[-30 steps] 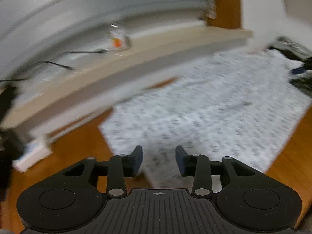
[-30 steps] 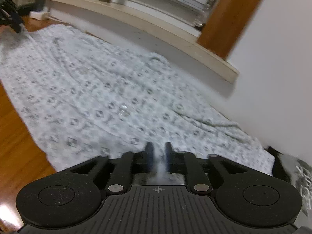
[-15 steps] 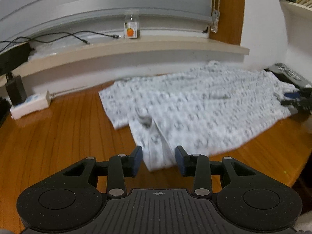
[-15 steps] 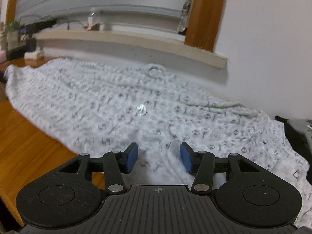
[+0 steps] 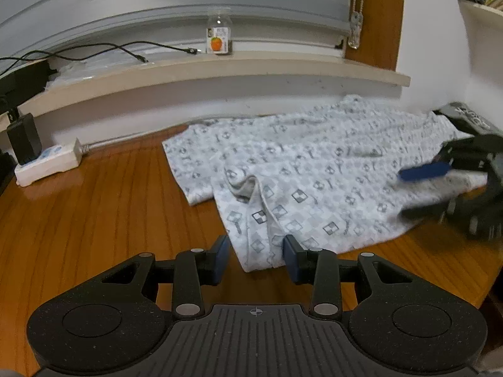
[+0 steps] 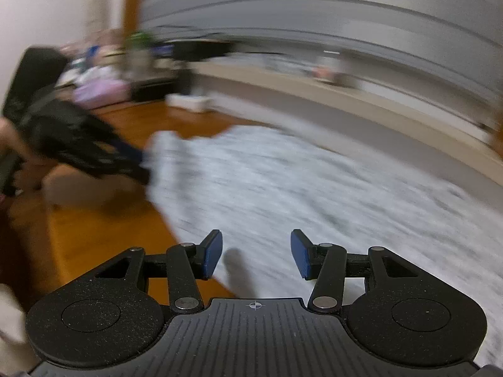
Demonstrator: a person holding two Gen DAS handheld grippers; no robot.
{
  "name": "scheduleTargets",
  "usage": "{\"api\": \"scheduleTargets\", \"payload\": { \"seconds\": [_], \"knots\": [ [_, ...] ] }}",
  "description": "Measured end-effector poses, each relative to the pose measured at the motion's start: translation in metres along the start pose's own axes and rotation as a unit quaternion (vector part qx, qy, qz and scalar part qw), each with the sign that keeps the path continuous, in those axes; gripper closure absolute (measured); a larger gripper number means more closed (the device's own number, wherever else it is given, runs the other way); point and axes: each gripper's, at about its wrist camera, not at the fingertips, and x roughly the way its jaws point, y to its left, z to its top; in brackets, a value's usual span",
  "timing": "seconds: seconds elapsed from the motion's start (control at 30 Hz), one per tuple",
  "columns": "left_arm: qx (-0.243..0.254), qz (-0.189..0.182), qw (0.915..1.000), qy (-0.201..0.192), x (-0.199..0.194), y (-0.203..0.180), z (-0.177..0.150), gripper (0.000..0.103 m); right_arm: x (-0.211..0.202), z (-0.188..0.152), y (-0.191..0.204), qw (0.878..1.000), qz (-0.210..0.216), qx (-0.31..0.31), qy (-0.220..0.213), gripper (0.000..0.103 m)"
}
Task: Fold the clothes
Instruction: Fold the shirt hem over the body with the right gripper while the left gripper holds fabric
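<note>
A white shirt with a grey checked pattern (image 5: 314,182) lies spread on the wooden table (image 5: 94,220), its sleeve folded toward me. My left gripper (image 5: 255,260) is open just above the sleeve's near end, holding nothing. My right gripper (image 6: 256,256) is open and empty over the shirt's edge (image 6: 283,188); this view is motion-blurred. The right gripper also shows blurred at the right in the left wrist view (image 5: 456,182), over the shirt's far side. The left gripper shows blurred at the left in the right wrist view (image 6: 78,147).
A window sill (image 5: 220,69) runs along the back with a small bottle (image 5: 219,35) and cables (image 5: 94,50). A white power strip (image 5: 47,161) lies at the back left. A dark object (image 5: 465,119) sits at the shirt's right end.
My left gripper pulled back and lowered toward the sleeve end. My right gripper opened, let go of the shirt and swung left fast.
</note>
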Motion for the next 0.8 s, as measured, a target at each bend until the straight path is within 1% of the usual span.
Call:
{"api": "scheduleTargets", "payload": {
  "seconds": [0.17,0.23,0.27,0.3,0.33,0.4,0.47,0.5,0.57,0.63,0.8],
  "knots": [
    [-0.014,-0.002,0.9998,-0.013,-0.003,0.007,0.005,0.062,0.034,0.031,0.045,0.997,0.055,-0.061,0.010,0.054],
    [-0.021,-0.004,0.9996,-0.020,-0.005,0.010,0.005,0.062,0.043,0.035,0.048,0.995,0.057,-0.075,0.019,0.060],
    [-0.023,-0.005,0.9995,-0.023,-0.007,0.010,0.005,0.062,0.046,0.036,0.046,0.995,0.057,-0.077,0.022,0.065],
    [-0.025,-0.005,0.9993,-0.026,-0.008,0.010,0.004,0.062,0.049,0.038,0.045,0.995,0.058,-0.078,0.025,0.082],
    [-0.027,-0.006,0.9992,-0.029,-0.010,0.010,0.003,0.062,0.051,0.041,0.041,0.995,0.061,-0.071,0.024,0.095],
    [-0.032,-0.008,0.9988,-0.035,-0.015,0.009,0.001,0.062,0.048,0.047,0.032,0.997,0.063,-0.049,0.013,0.097],
    [-0.039,-0.019,0.9981,-0.044,-0.020,0.006,-0.003,0.062,0.044,0.054,0.020,0.998,0.052,-0.023,-0.007,0.097],
    [-0.047,-0.027,0.9974,-0.048,-0.023,0.004,-0.004,0.062,0.043,0.057,0.013,0.998,0.054,-0.005,-0.013,0.097],
    [-0.058,-0.047,0.9958,-0.053,-0.025,-0.003,-0.006,0.062,0.041,0.062,0.005,0.998,0.057,0.013,-0.016,0.097],
    [-0.060,-0.060,0.9947,-0.058,-0.024,-0.011,-0.007,0.062,0.039,0.065,-0.001,0.998,0.059,0.027,-0.017,0.097],
    [-0.056,-0.051,0.9948,-0.068,-0.010,-0.028,0.002,0.060,0.038,0.073,-0.017,0.995,0.063,0.073,-0.020,0.097]
  ]
}}
